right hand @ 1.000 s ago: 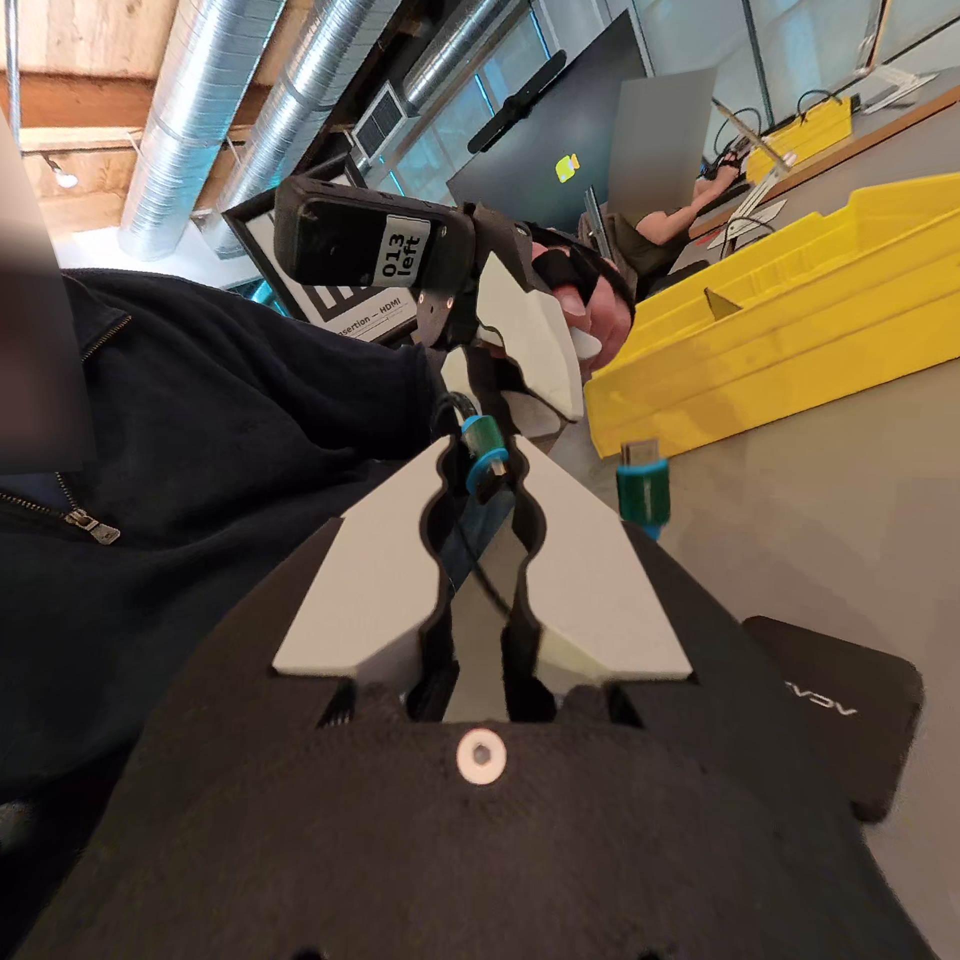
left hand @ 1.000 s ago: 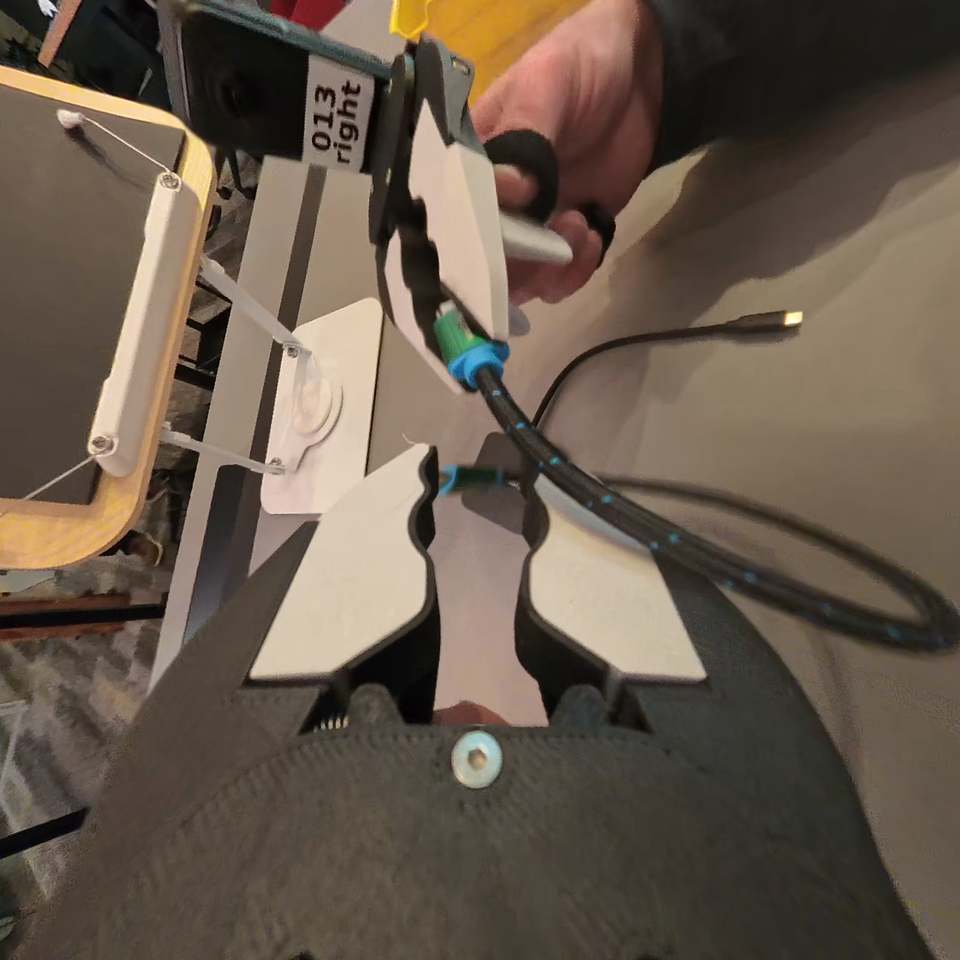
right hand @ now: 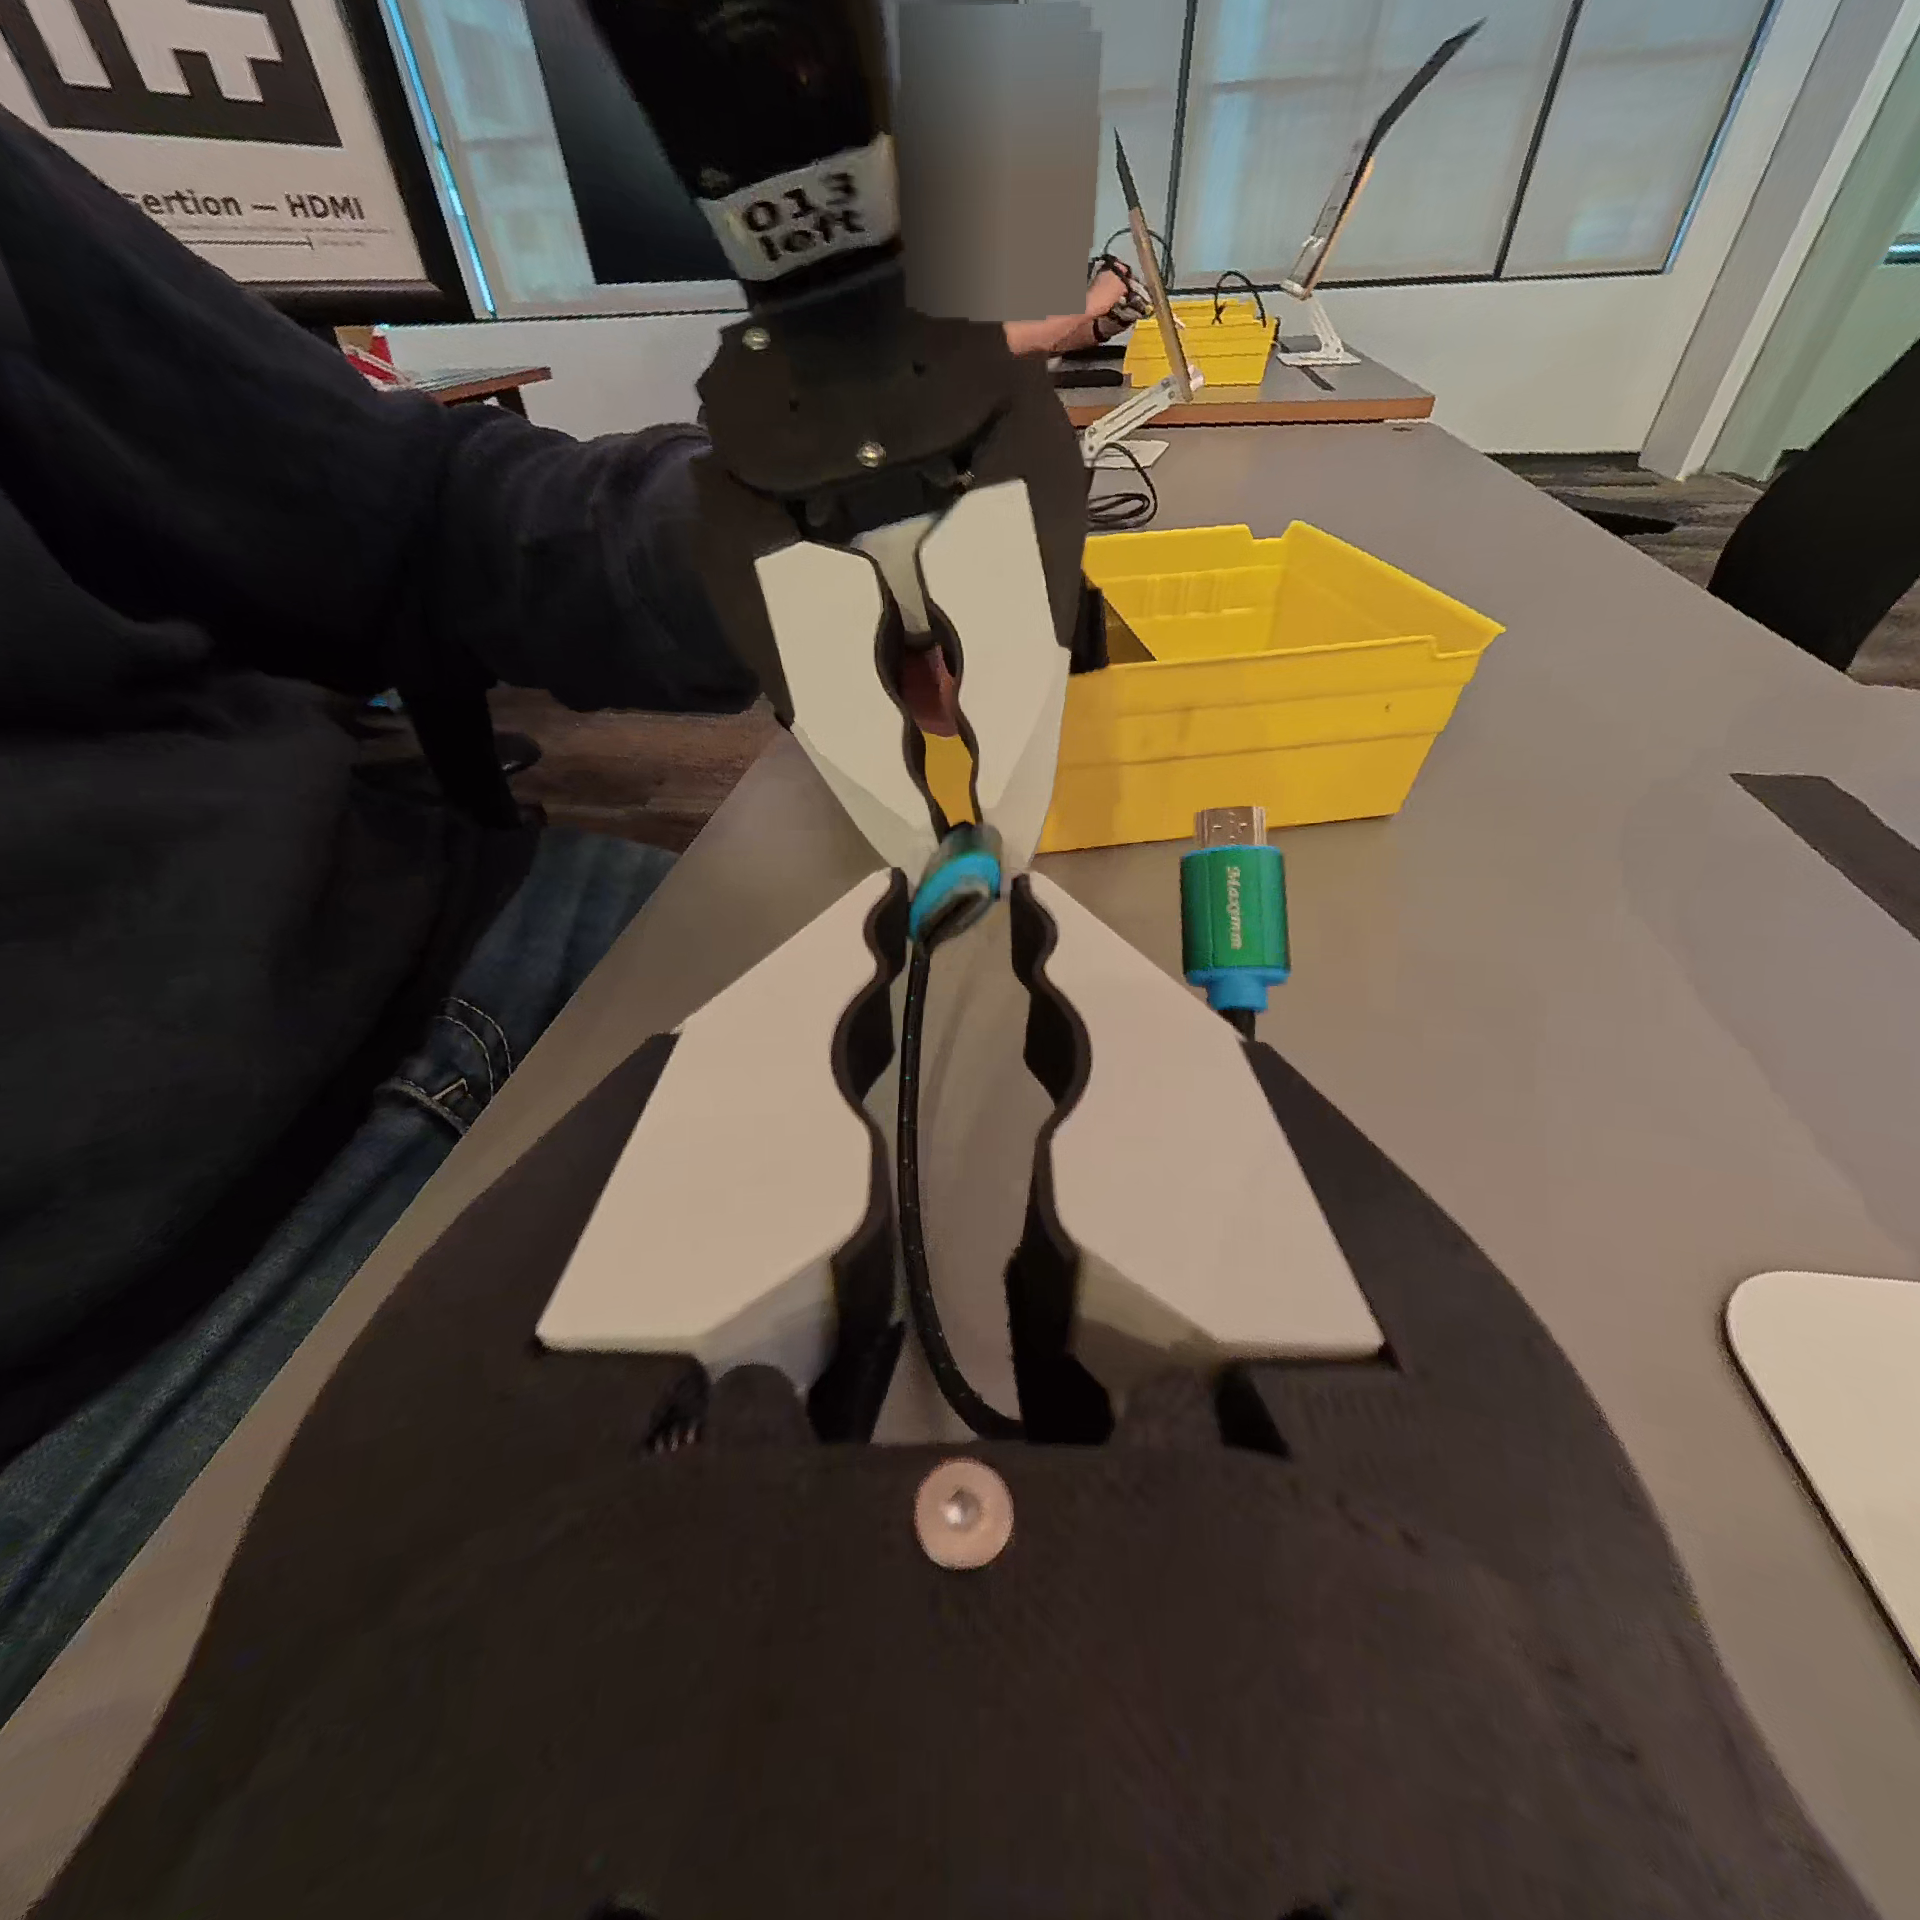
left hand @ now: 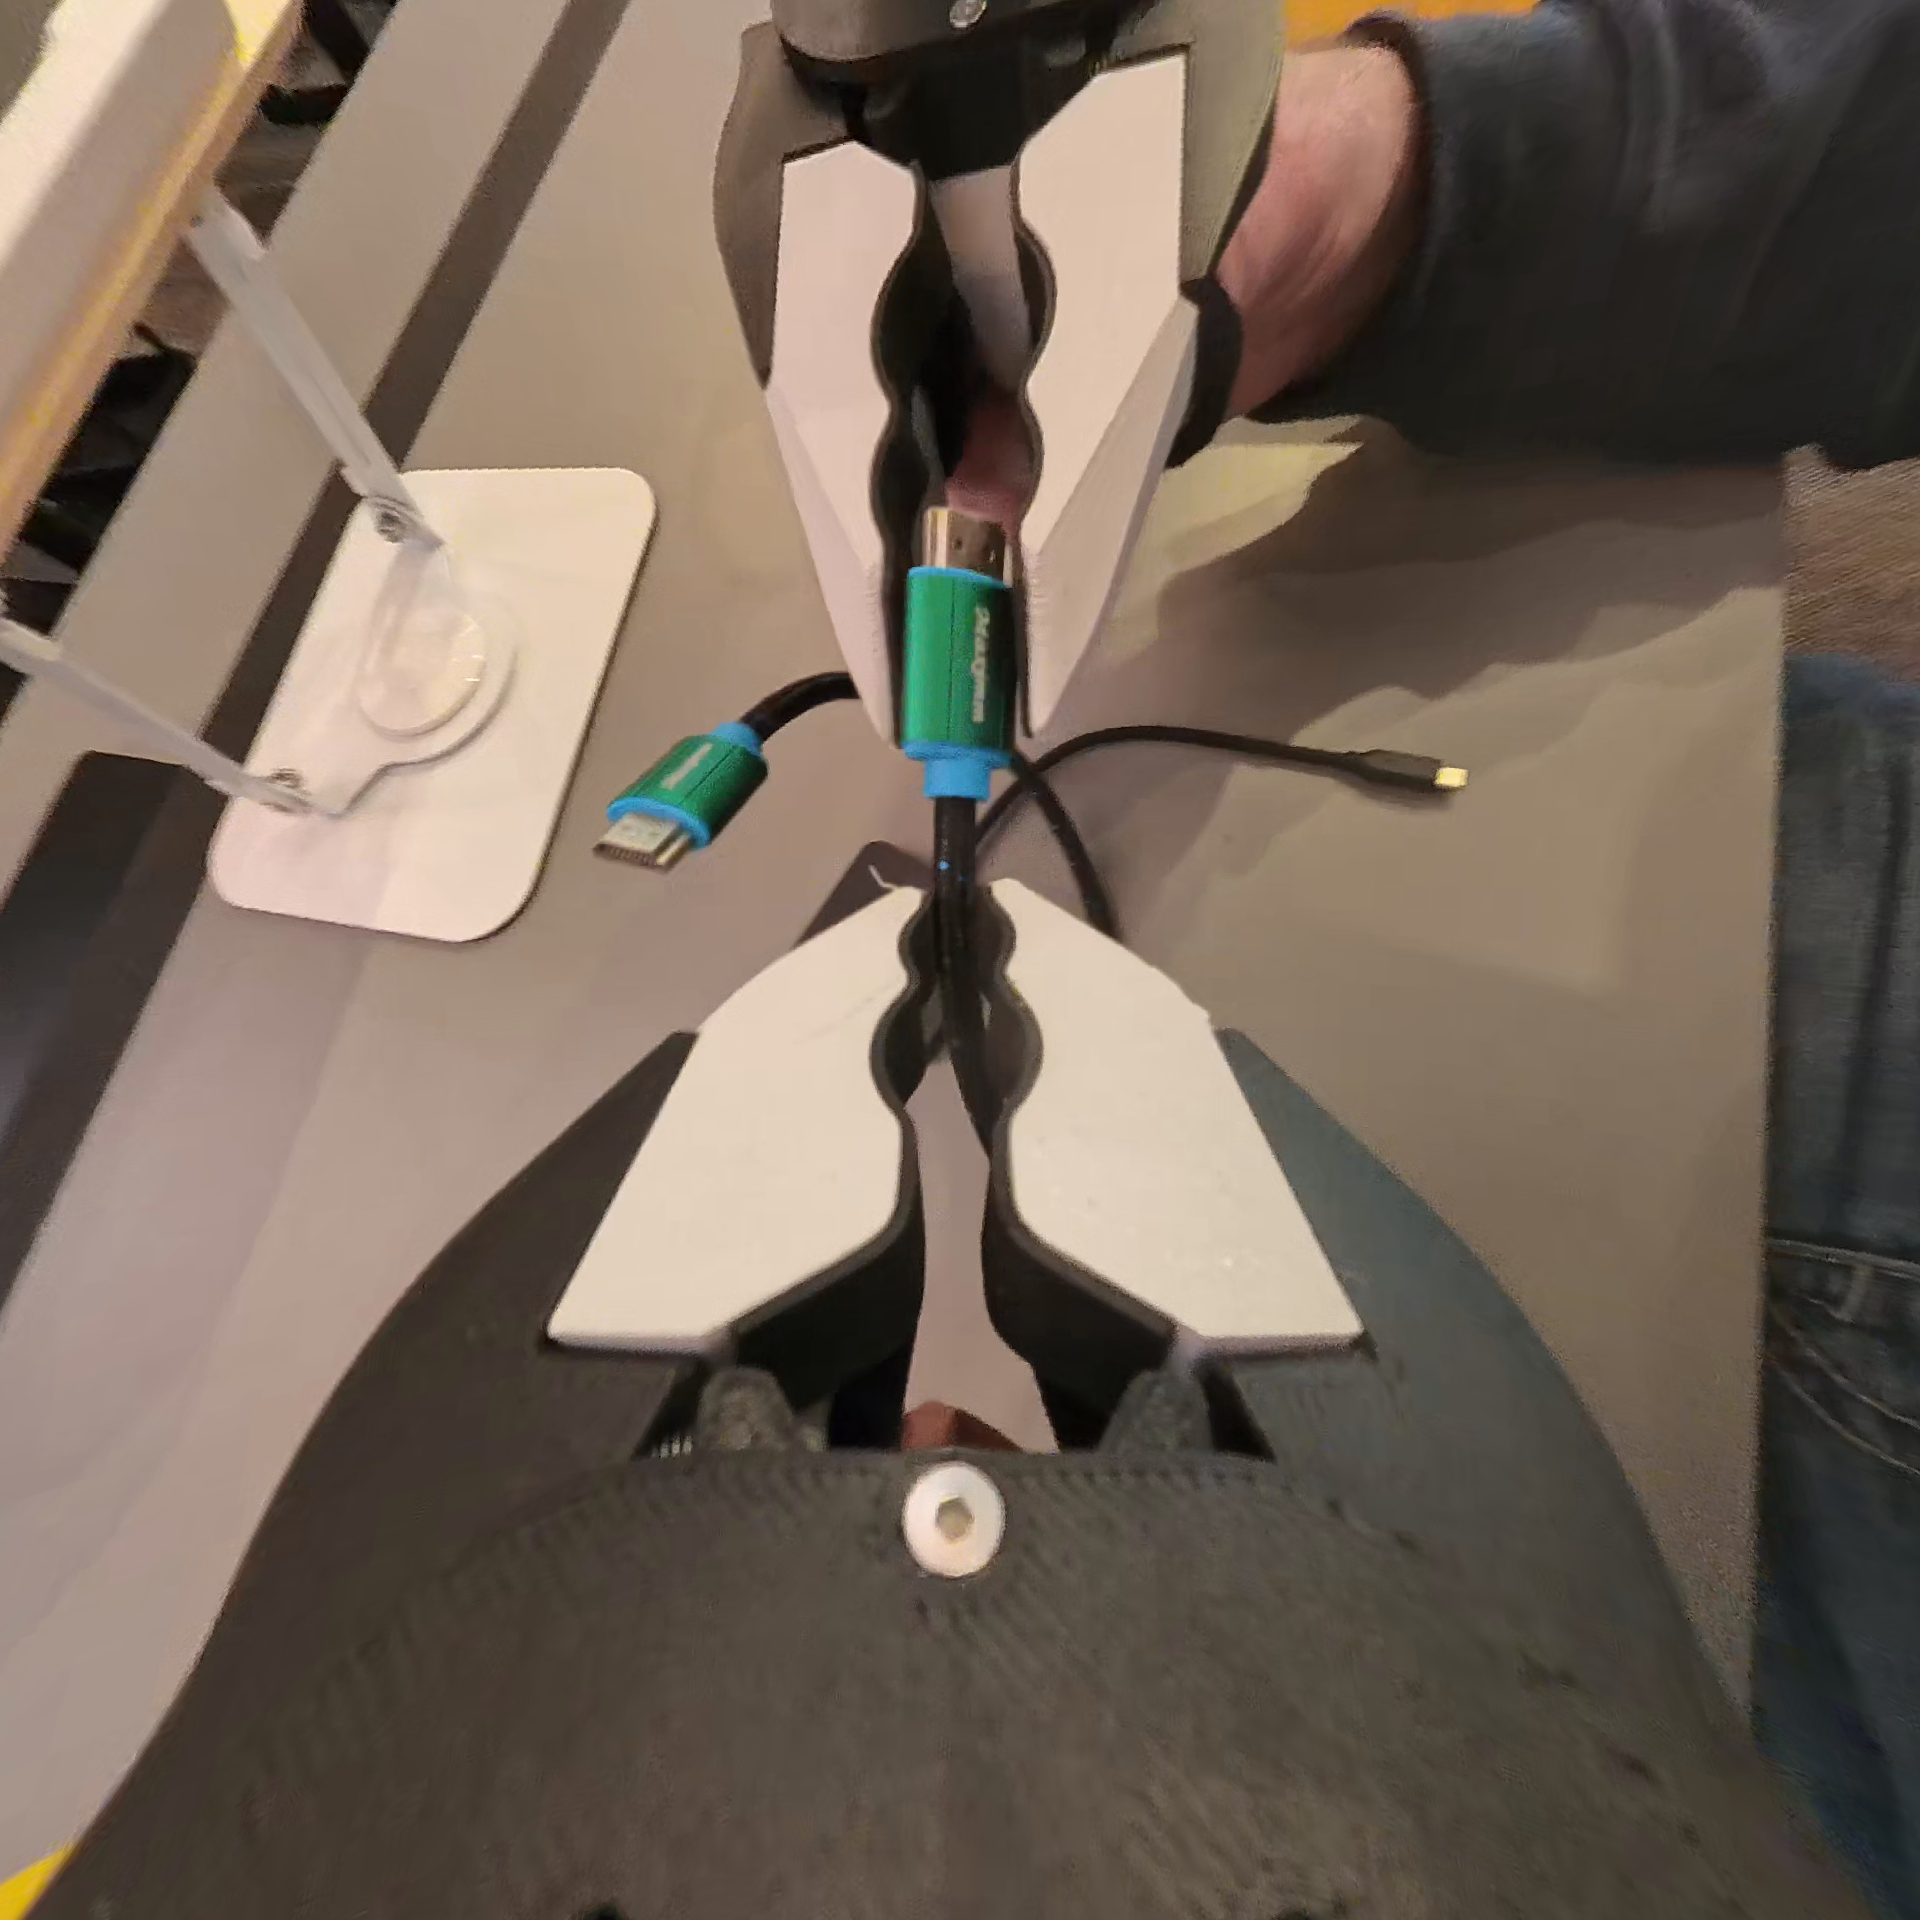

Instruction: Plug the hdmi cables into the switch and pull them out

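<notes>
I've got right tongs (left hand: 951,644) clamping the green HDMI plug (left hand: 954,665), left tongs (left hand: 956,935) pinching its cable (left hand: 954,883); opposed pull could slip the plug askew.

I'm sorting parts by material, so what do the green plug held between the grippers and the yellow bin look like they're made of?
The green plug looks like anodised metal: satin sheen, shiny bare-metal tip, matte blue collar, probably rubber or plastic. The yellow bin looks like moulded plastic: even colour, thin ribbed walls, slight gloss.
</notes>
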